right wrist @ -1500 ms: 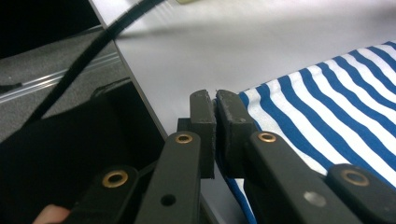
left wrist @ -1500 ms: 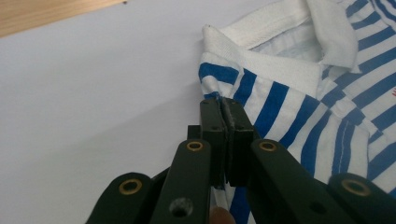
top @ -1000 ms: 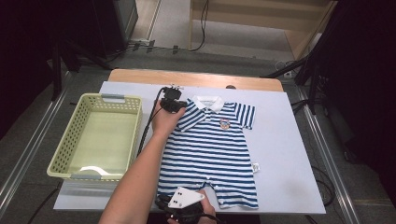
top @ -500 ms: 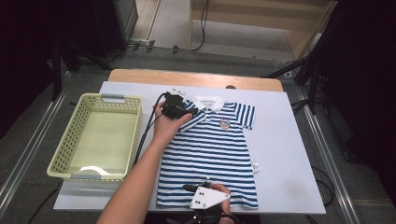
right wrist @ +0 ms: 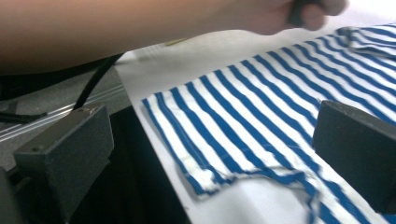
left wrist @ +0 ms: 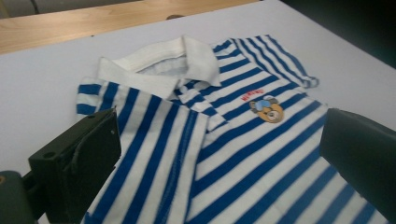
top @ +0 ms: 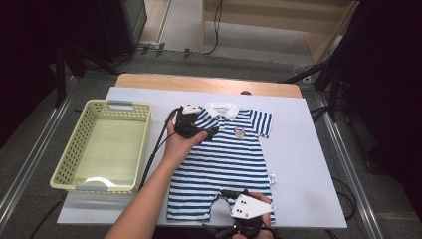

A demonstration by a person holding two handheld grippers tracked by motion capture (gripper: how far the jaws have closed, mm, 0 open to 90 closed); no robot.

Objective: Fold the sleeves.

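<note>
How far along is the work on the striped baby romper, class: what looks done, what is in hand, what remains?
Done: the striped romper lies on the white board, its left side folded inward.

In hand: nothing is gripped. The left gripper near the collar and the right gripper at the leg hem have both just opened, jaws apart above the cloth.

Left, probably: the remaining folds and moving it into the empty yellow basket.

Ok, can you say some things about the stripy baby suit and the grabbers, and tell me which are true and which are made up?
1. The striped romper lies flat on the white board. True.
2. The left gripper pinches the collar. False: its jaws stand open, holding nothing.
3. The yellow basket holds folded clothes. False: it is empty.
4. The right gripper is at the romper's bottom hem, jaws open. True.
</note>
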